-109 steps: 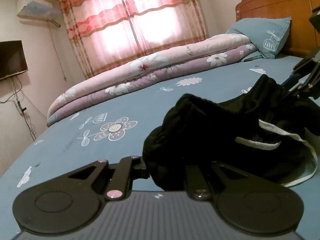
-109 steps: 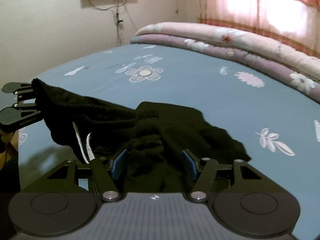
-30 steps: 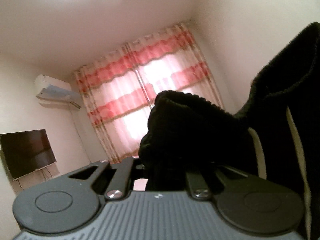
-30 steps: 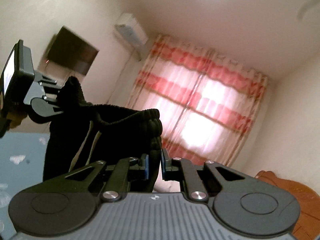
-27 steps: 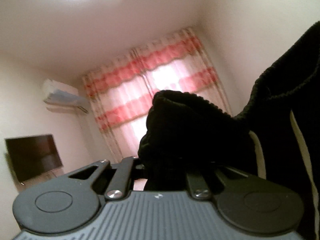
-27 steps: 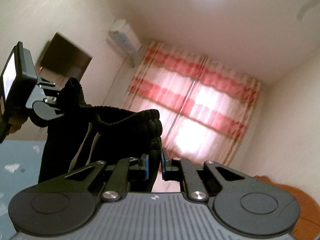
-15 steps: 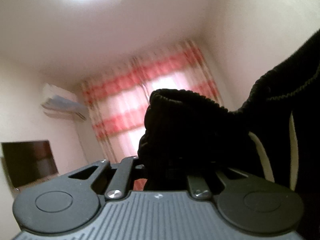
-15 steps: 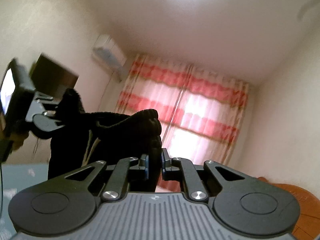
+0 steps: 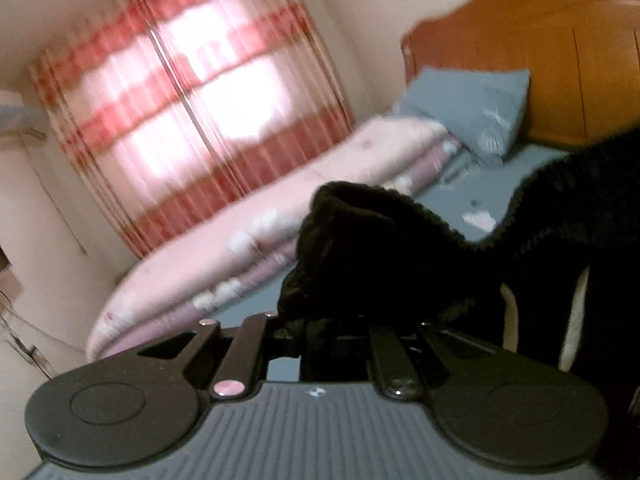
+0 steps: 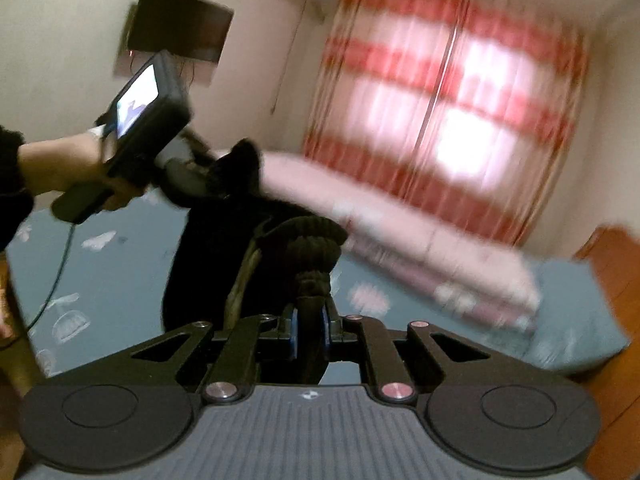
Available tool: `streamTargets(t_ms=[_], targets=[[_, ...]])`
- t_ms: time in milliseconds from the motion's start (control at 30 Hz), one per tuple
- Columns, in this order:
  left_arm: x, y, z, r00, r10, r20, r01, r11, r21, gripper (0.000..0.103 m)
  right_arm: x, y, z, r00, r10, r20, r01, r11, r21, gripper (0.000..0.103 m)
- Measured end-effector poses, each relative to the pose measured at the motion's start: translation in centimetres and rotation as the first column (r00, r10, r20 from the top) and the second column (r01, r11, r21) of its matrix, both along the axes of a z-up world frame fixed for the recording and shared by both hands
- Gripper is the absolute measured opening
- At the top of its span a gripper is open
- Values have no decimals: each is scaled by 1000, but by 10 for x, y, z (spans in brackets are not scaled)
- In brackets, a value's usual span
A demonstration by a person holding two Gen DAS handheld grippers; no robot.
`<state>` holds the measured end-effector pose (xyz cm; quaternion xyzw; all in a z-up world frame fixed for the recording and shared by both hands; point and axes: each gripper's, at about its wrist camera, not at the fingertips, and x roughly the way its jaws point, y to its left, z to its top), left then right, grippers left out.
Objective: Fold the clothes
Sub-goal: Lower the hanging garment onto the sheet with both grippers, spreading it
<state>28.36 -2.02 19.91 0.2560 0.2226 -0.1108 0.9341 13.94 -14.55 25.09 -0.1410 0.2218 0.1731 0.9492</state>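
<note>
The black fleecy garment with a ribbed waistband and pale drawstring [image 10: 240, 256] hangs in the air above the blue floral bedsheet [image 10: 120, 280], soft, limp and light (likely trousers); its thick band is the surest hold. The right gripper [image 10: 310, 332] pinches that band, the left gripper [image 9: 320, 328] another bunch

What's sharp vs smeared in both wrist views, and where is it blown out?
Left wrist: the left hand-held gripper and black garment are fairly crisp, while the curtain and headboard are motion-smeared. Right wrist: the right hand-held gripper is sharp, the quilt streaked. In both, the backlit window clips to white and straight lines bow.
</note>
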Motion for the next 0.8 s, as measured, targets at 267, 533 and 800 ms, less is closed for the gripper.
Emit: streamTargets(t_ms=[267, 533, 800], targets=[[33, -71, -74, 992, -62, -109, 65, 997, 30, 10, 18, -47, -105, 974, -62, -216, 114, 965, 237, 13], [51, -212, -115, 964, -216, -153, 225, 974, 42, 10, -5, -140, -162, 919, -260, -297, 367, 841, 398, 13], [71, -344, -142, 927, -359, -106, 357, 933, -40, 10, -11, -220, -190, 845, -433, -314, 534, 720, 444, 13]])
